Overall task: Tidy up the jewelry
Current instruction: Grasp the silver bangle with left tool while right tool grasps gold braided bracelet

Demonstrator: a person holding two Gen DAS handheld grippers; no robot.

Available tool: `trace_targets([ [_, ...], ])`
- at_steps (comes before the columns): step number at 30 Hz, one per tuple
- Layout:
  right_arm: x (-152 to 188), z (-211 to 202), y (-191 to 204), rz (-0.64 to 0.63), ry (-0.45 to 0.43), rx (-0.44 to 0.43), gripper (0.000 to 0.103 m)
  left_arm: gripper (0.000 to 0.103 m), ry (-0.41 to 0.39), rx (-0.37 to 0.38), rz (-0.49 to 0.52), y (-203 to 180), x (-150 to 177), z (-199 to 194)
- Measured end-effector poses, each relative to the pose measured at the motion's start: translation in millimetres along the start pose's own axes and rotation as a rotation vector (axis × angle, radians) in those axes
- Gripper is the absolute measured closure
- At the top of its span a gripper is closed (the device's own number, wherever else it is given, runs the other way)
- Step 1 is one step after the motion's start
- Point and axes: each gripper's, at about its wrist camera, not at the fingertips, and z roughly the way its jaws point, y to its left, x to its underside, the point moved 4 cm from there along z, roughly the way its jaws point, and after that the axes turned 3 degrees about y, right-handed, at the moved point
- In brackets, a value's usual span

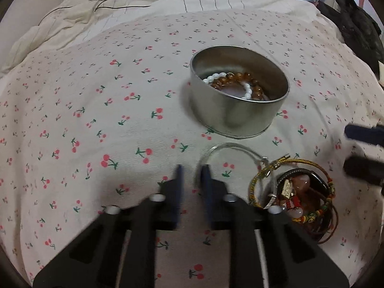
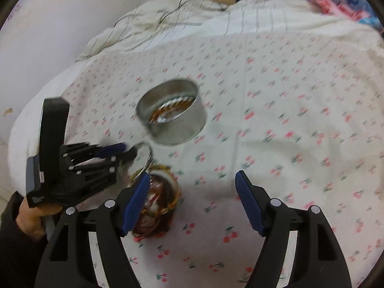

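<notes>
While the left claw [image 1: 192, 168] pinches the thin silver wire bangle [image 1: 230, 145] lying near the round metal tin [image 1: 230, 117], probably to lift it in, the right claw [image 2: 193, 177] hangs spread over the heap of colourful bracelets [image 1: 300, 192].

Bedroom: cherry-print bedsheet [image 1: 96, 120], rumpled quilt [image 1: 72, 24]
</notes>
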Motion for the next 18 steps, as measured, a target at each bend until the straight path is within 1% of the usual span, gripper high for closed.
trace_targets([
  [2,4,9,-1,0.036,0.044,-0.076,0.033,0.096,0.009,0.018,-0.037,7,0,1],
  [4,6,15,-4,0.084,0.065,-0.144,0.033,0.096,0.019,0.049,-0.088,16,-1,2],
  [5,7,17,-6,0.108,0.073,-0.176,0.035,0.096,0.021,0.056,-0.097,18,-1,3],
  [6,8,20,-9,0.144,0.085,-0.218,0.042,0.096,0.023,0.062,-0.102,19,-1,3],
  [8,9,22,-13,0.182,0.092,-0.25,0.044,0.096,0.023,0.055,-0.096,17,-1,4],
  [10,10,24,-17,0.214,0.099,-0.284,0.05,0.096,0.022,0.048,-0.089,15,-1,5],
  [11,10,25,-18,0.227,0.101,-0.301,0.051,0.096,0.023,0.048,-0.089,15,-1,5],
  [13,10,26,-17,0.239,0.107,-0.338,0.061,0.096,0.024,0.047,-0.089,16,-2,5],
  [14,9,27,-15,0.239,0.109,-0.353,0.063,0.096,0.024,0.044,-0.088,14,0,4],
  [15,9,27,-14,0.237,0.111,-0.366,0.067,0.096,0.024,0.04,-0.086,13,1,4],
  [17,8,28,-13,0.237,0.109,-0.365,0.072,0.096,0.023,0.035,-0.081,12,0,4],
  [18,8,28,-13,0.24,0.11,-0.365,0.076,0.096,0.023,0.036,-0.082,12,0,4],
])
